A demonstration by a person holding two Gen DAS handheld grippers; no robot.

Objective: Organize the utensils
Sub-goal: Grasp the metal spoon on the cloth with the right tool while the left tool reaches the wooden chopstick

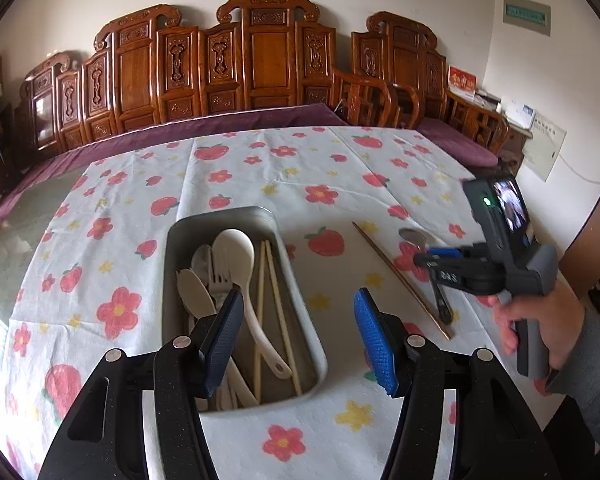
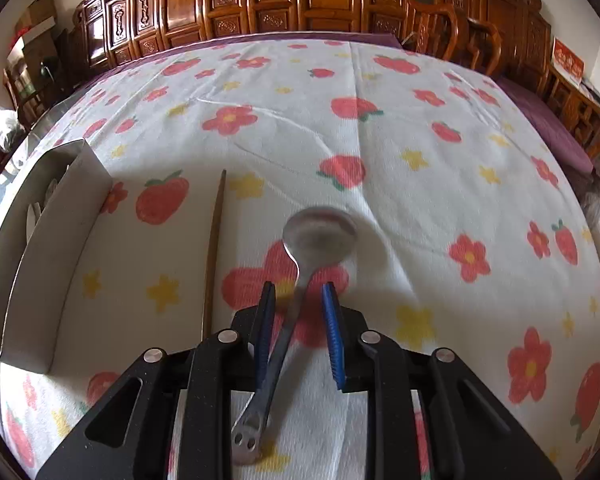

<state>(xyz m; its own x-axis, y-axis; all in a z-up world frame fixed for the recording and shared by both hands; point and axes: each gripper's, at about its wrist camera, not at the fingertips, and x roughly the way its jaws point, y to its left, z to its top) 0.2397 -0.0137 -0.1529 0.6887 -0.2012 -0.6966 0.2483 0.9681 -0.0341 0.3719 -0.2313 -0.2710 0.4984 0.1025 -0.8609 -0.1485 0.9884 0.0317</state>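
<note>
A grey metal tray (image 1: pixel 300 300) holds a white ladle (image 1: pixel 236 256), pale spoons, a fork and light chopsticks (image 1: pixel 276 312). My left gripper (image 1: pixel 300 332) is open and empty, hovering over the tray's near right part. A brown chopstick (image 1: pixel 400 280) and a metal spoon (image 1: pixel 414 236) lie on the cloth to the right. In the right wrist view, my right gripper (image 2: pixel 298 300) is open and straddles the metal spoon's (image 2: pixel 320 232) handle, jaws a little apart from it. The brown chopstick (image 2: pixel 214 248) lies left of it, and the tray (image 2: pixel 32 248) further left.
A flowered tablecloth (image 1: pixel 340 168) covers the table. Carved wooden benches (image 1: pixel 260 60) with purple cushions stand behind the far edge. The hand holding the right gripper (image 1: pixel 540 320) shows at right in the left wrist view.
</note>
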